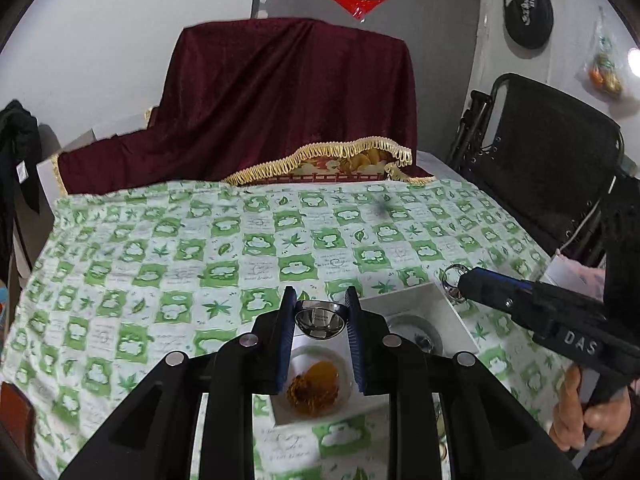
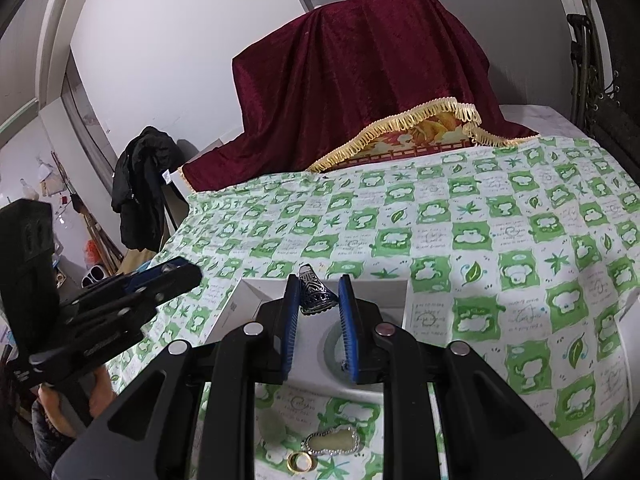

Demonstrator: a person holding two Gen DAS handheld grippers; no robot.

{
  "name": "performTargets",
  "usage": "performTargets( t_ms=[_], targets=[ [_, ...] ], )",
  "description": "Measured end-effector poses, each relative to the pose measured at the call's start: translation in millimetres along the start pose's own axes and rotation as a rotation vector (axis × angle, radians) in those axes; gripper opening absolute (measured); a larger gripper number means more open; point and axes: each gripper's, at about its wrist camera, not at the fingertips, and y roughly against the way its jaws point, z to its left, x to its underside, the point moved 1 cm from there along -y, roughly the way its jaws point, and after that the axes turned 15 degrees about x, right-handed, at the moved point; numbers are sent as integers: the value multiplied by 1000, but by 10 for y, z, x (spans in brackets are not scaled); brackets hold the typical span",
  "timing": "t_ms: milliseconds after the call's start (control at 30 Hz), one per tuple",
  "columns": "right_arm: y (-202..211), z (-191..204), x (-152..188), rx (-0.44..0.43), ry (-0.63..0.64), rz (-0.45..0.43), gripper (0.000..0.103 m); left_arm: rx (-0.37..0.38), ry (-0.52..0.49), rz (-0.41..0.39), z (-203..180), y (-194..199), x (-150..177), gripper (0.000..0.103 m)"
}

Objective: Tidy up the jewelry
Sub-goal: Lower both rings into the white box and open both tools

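While left tongs (image 1: 320, 316) clench a plain silver ring (image 1: 320, 319), right tongs (image 2: 319, 294) grip a patterned ring (image 2: 315, 294).

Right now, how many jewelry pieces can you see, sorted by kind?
Rings: 3, a plain silver ring, a patterned silver ring, a gold ring
Pendants: 2, a silver-rimmed pendant, a pale green stone
Orange-brown piece in dish: 1
Total: 6
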Motion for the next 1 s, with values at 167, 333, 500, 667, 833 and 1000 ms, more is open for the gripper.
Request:
performTargets(
  t_ms=[167,333,500,667,833,1000],
  targets=[
    [-144,14,36,14,12,26,19,-1,37,35,72,-224,92,25],
    [-294,6,125,31,23,63,19,-2,42,73,119,-402,183,25],
    [-432,-18,190,51,30,96,19,0,62,112,192,-549,285,25],
    [-550,-13,245,64,44,132,20,-17,84,126,268,-610,338,26],
    [-553,-65,236,25,3,133,31,-12,78,95,238,-533,309,48],
    [-456,-151,169,4,-44,103,31,-8,85,57,224,-421,258,53]
  ],
)
